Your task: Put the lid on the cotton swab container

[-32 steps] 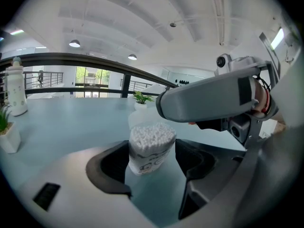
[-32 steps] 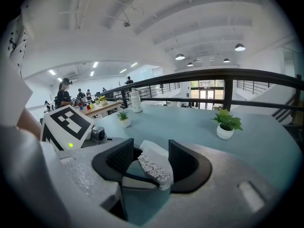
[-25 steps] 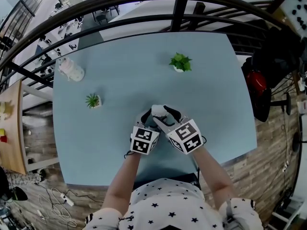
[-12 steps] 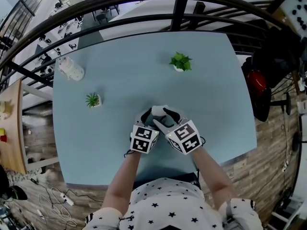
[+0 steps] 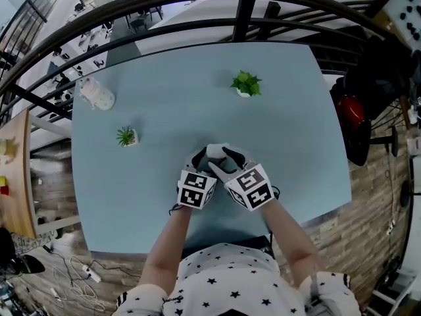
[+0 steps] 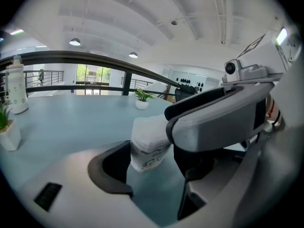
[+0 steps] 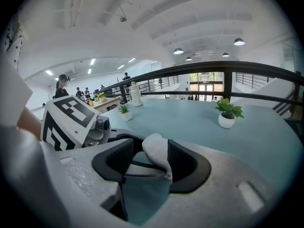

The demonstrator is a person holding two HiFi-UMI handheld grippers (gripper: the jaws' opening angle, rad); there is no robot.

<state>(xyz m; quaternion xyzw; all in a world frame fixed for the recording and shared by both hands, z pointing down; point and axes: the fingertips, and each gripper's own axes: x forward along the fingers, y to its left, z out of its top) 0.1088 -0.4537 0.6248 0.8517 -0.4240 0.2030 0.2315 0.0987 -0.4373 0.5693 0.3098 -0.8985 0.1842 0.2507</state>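
Observation:
Near the middle of the blue table [image 5: 164, 78], the cotton swab container [image 6: 148, 148], clear and packed with white swabs, stands between the jaws of my left gripper [image 6: 152, 164], which is shut on it. In the head view the left gripper [image 5: 200, 158] and right gripper [image 5: 227, 157] meet over the container [image 5: 215, 151]. In the right gripper view the right gripper [image 7: 149, 161] is shut on the whitish lid [image 7: 157, 152], held tilted over the container's top. The right gripper's grey body [image 6: 223, 120] hides the container's right side in the left gripper view.
A small potted plant [image 5: 246, 84] stands at the far right of the table and another [image 5: 127, 137] at the left. A white bottle [image 5: 97, 95] lies near the far left corner. A dark railing [image 5: 243, 8] runs behind the table. The near table edge is by my body.
Both grippers have edged slightly away from me with the container and lid between them; otherwise nothing visibly differs.

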